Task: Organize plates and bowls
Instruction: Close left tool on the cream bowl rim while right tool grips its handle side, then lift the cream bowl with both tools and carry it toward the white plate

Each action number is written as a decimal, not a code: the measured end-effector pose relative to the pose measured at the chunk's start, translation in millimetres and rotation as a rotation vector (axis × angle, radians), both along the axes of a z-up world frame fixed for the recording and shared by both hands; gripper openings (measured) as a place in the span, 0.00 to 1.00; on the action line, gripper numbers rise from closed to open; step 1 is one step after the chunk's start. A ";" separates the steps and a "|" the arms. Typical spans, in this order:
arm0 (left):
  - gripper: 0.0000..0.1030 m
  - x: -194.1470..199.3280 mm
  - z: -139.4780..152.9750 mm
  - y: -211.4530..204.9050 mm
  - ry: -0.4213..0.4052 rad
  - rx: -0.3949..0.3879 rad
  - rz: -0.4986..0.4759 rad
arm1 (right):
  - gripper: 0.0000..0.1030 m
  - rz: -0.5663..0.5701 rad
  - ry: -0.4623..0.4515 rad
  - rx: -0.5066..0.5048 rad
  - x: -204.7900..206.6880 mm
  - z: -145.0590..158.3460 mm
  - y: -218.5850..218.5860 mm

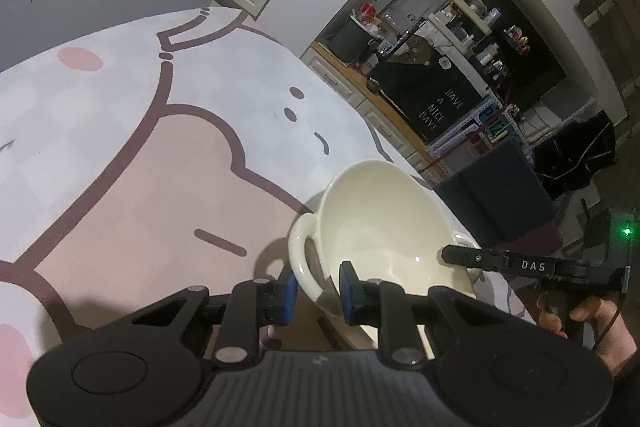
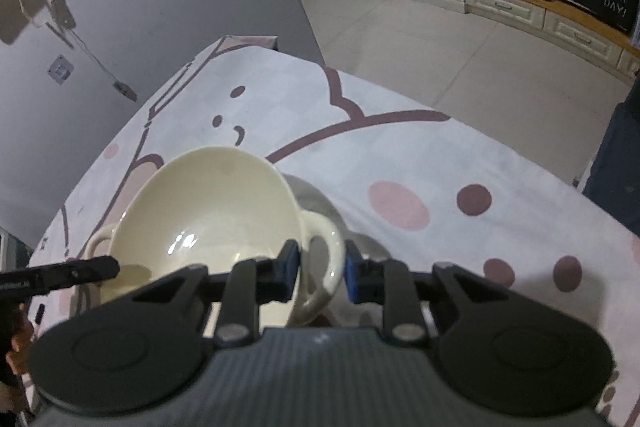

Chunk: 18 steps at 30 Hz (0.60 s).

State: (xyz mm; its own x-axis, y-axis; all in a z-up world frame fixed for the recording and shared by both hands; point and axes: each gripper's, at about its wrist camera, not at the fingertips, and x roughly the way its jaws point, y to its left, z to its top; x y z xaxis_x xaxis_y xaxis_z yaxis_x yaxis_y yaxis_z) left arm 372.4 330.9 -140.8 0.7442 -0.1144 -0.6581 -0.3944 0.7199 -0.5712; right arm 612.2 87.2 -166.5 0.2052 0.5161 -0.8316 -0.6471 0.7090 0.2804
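A cream two-handled bowl [image 1: 376, 227] is tilted above the table's cartoon-print cloth [image 1: 120, 147]. My left gripper [image 1: 318, 293] is shut on the bowl's left handle [image 1: 302, 259]. My right gripper [image 2: 322, 275] is shut on the bowl's other handle [image 2: 326, 267]; the bowl [image 2: 208, 211] fills the middle of the right wrist view. The right gripper's finger [image 1: 500, 261] shows in the left wrist view at the bowl's far rim. The left gripper's finger [image 2: 60, 273] shows at the left in the right wrist view.
The cloth with pink and brown spots [image 2: 400, 203] runs to the table's right edge. A grey wall [image 2: 140, 7] stands behind the table. A dark chair [image 1: 496, 187] and cluttered shelves [image 1: 460, 67] stand beyond the table's edge.
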 end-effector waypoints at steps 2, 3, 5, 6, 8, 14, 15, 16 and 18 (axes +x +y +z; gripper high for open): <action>0.22 -1.6 0.1 1.5 -0.006 -0.004 0.004 | 0.25 0.000 0.013 0.010 1.5 -0.8 -3.5; 0.22 -1.1 -0.7 1.8 -0.008 -0.001 0.006 | 0.25 0.001 0.013 0.012 1.9 -1.8 -3.3; 0.22 -0.7 -0.1 0.3 -0.012 0.027 -0.004 | 0.26 -0.002 0.005 0.009 0.6 -1.9 -1.7; 0.22 -0.2 -0.3 0.7 -0.015 0.030 -0.005 | 0.26 -0.004 0.002 0.010 0.1 -0.5 -4.6; 0.22 -0.3 -0.7 2.4 -0.019 0.035 0.000 | 0.26 -0.003 -0.005 0.012 -1.5 -0.7 -5.1; 0.22 4.0 2.1 1.5 -0.025 0.095 -0.008 | 0.26 0.013 0.001 0.018 -10.9 0.6 -9.1; 0.22 4.3 1.8 2.1 -0.026 0.094 -0.008 | 0.26 0.010 0.002 0.024 -12.0 0.3 -10.3; 0.22 4.5 2.0 2.0 -0.025 0.098 -0.010 | 0.26 0.004 0.000 0.031 -13.0 -0.1 -11.7; 0.22 4.3 2.8 0.8 -0.023 0.109 -0.011 | 0.26 -0.007 -0.004 0.037 -14.5 -0.2 -12.5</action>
State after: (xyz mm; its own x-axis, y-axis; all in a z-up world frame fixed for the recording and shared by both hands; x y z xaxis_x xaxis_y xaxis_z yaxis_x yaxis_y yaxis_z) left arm 376.6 331.7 -137.9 0.7584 -0.0515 -0.6498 -0.3737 0.7825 -0.4981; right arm 597.7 74.7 -166.7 0.2126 0.5449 -0.8111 -0.6434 0.7028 0.3034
